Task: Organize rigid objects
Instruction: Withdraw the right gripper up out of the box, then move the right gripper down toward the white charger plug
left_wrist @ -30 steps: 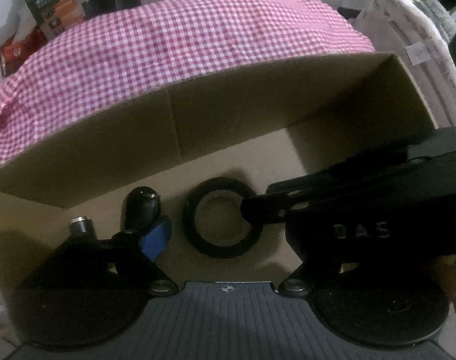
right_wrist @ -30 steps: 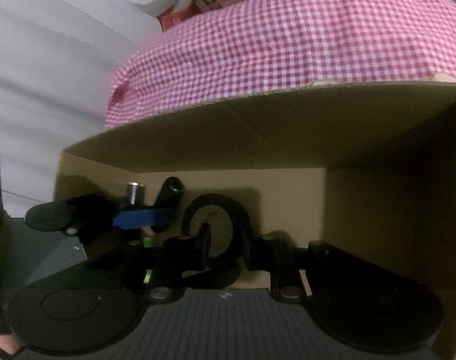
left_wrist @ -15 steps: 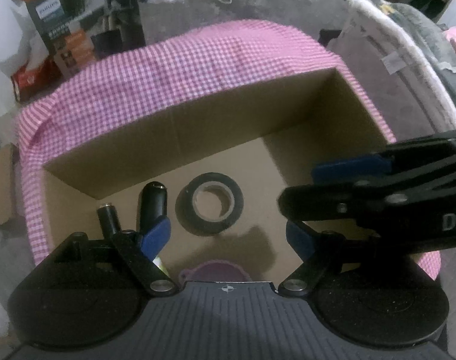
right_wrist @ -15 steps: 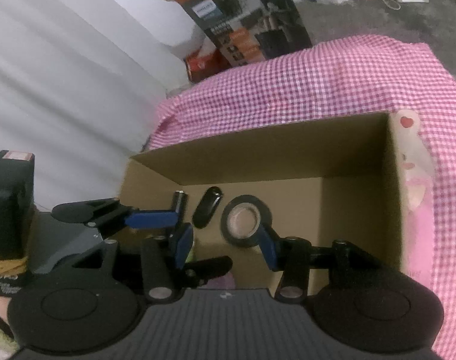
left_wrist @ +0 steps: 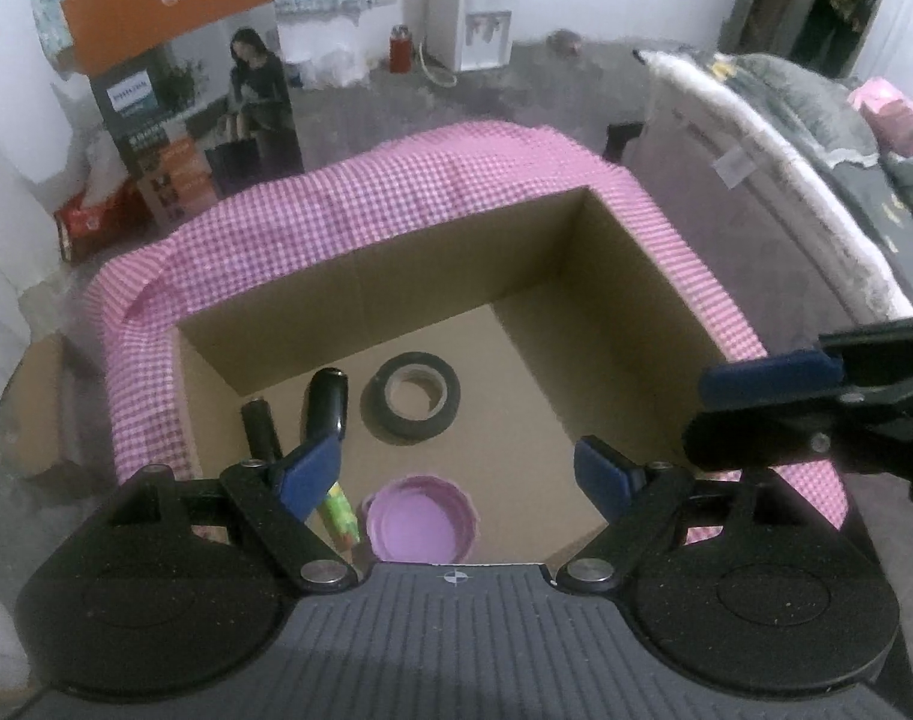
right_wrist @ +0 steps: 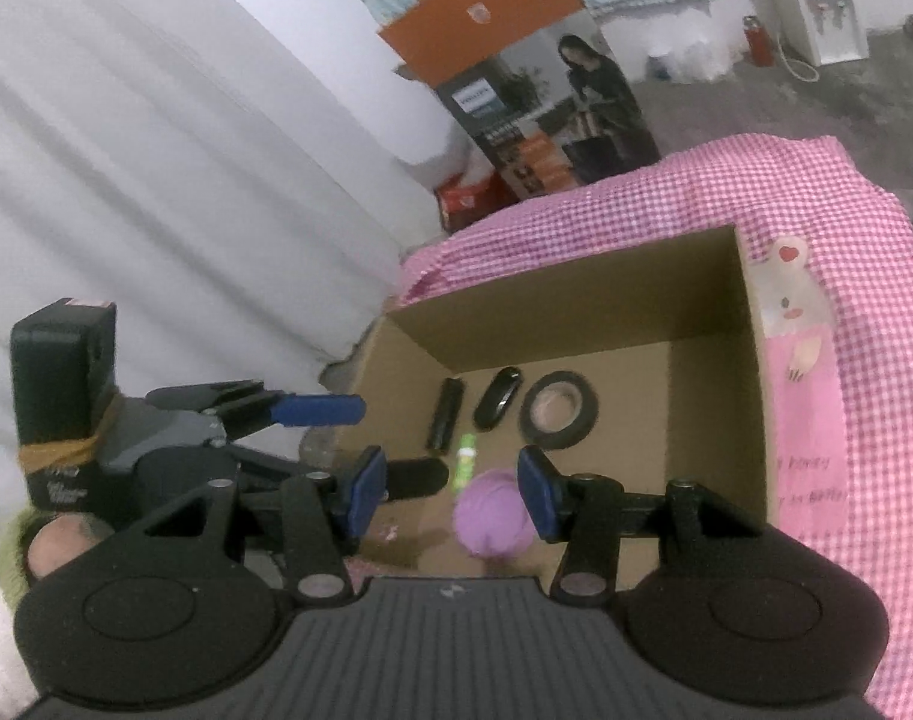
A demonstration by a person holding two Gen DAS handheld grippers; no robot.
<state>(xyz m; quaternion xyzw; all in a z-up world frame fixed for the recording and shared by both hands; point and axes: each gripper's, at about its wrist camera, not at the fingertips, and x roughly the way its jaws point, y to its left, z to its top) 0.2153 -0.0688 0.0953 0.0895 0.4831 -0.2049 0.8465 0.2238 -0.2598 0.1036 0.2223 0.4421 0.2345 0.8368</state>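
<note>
A pink checked cloth covers the bench, and on it sits an open cardboard box, the landmark for everything else. Beyond the box, on the floor, stands a tall printed carton with an orange top, and farther back a white water dispenser. To the right of the box lies a heap of grey and white bedding.

Both tongs hover above the near side of the box. The left tongs are spread wide, blue pads apart, with nothing between them. The right tongs are likewise spread and hold nothing; in the left wrist view they reach in from the right, over the right wall of the box.

On the box floor, toward the far wall, a roll of black tape lies flat. Just left of it lies a black oval gadget, and left of that a black cylinder, the three in a row and apart from one another. Nearer the front wall rests a purple lid, open side up in the left wrist view. Just left of the lid lies a small green stick, partly hidden behind the left pad. A pink sticker with a cartoon animal runs along the box's right rim.
</note>
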